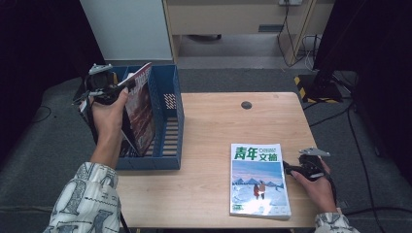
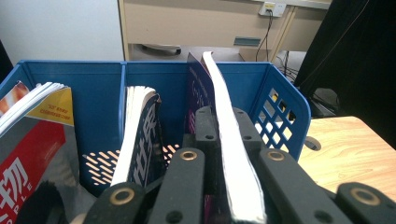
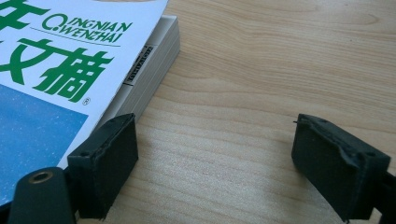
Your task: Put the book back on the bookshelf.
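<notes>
The left gripper (image 1: pixel 127 86), upper left of the high view, we find clamped on a magazine (image 1: pixel 141 109) held upright, evidently for filing into the blue rack (image 1: pixel 172 116).

Worktop (image 1: pixel 209 145): light wood w/ fine grain lines, smooth, matt. Blue file box (image 1: pixel 172 104): hard plastic, smooth, a bit shiny, w/ slots cut in the walls. Magazine in the left tongs (image 2: pixel 226 163): paper, shiny cover, white page edges. Flat magazine (image 1: pixel 258 179): glossy paper cover, thick stack of matt pages. Right tongs (image 3: pixel 215 163): black plastic, matt, rough at the pad edges. Sleeve (image 1: pixel 87 204): soft printed cloth.
</notes>
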### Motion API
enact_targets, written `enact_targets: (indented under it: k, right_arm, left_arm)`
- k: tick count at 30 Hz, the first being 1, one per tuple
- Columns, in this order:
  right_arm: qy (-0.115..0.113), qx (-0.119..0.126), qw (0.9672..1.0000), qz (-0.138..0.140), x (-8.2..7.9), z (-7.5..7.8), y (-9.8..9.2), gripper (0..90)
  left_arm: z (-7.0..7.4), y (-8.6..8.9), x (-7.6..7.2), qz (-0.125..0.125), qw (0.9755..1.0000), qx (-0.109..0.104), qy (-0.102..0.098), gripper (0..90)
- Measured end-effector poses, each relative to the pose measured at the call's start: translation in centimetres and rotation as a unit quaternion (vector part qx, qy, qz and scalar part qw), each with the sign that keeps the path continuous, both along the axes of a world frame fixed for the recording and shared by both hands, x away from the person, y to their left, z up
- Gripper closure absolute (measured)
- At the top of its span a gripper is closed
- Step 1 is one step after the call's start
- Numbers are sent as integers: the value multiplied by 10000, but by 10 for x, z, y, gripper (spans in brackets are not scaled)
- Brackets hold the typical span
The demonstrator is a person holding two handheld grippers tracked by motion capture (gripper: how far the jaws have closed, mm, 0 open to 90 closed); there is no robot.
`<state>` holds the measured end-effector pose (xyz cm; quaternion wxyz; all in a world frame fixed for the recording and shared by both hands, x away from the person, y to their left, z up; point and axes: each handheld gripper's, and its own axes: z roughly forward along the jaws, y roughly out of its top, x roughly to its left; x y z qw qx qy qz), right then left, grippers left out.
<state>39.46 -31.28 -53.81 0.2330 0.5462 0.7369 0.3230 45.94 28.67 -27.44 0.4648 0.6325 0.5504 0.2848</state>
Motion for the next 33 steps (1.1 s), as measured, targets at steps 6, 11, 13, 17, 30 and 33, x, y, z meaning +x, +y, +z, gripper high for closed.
enact_targets:
  k: [6, 11, 13, 17, 30, 33]
  right_arm:
    - [1, -1, 10000, 4, 0, 0, 0, 146]
    - [14, 8, 10000, 3, 0, 0, 0, 146]
    - [13, 8, 10000, 5, 0, 0, 0, 146]
    - [13, 7, 10000, 8, 0, 0, 0, 146]
    - [9, -12, 10000, 35, 0, 0, -1, 146]
    - [9, -12, 10000, 34, 0, 0, 0, 146]
  left_arm:
    - [-2, -5, -2, -17, 10000, 21, -39, 837]
    - [-8, -2, -3, -13, 10000, 4, -37, 837]
    - [-10, -1, -3, -7, 10000, -26, -41, 836]
    - [-15, 0, -4, -26, 9999, -58, -117, 836]
    - [-33, 0, -10, 2, 10000, -19, -37, 836]
    - [-35, -1, -12, -7, 10000, -19, -49, 836]
